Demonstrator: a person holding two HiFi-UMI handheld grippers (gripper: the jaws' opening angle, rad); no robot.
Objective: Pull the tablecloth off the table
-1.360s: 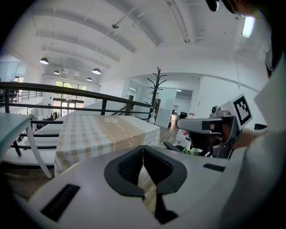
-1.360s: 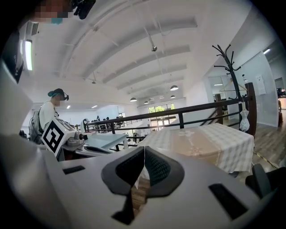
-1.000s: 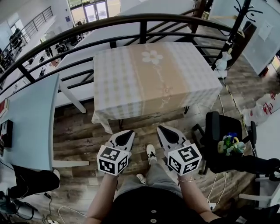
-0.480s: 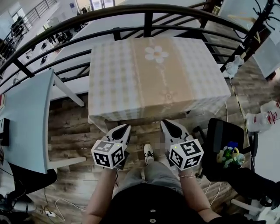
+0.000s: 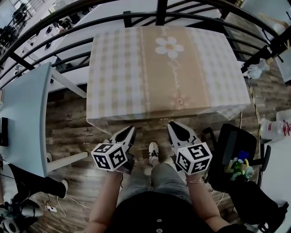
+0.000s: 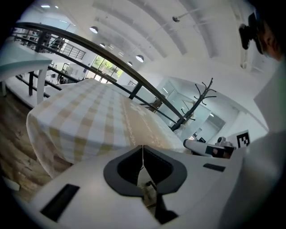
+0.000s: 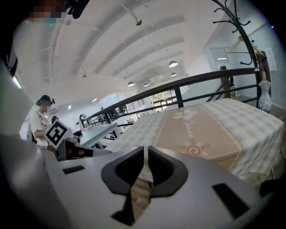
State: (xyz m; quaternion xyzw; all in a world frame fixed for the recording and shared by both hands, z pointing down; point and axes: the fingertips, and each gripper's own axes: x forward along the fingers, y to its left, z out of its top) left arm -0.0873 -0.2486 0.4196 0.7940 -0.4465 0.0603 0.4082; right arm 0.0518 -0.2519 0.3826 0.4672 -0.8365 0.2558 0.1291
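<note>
Beige-and-white checked tablecloth lies fully spread, pull not begun; white left gripper and right gripper hover closed, empty, beside its near edge.

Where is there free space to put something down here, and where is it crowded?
The tablecloth top is bare from the railing to its near edge. The light blue table at left is mostly bare too. Crowded: the black chair at right, loaded with small items.
</note>
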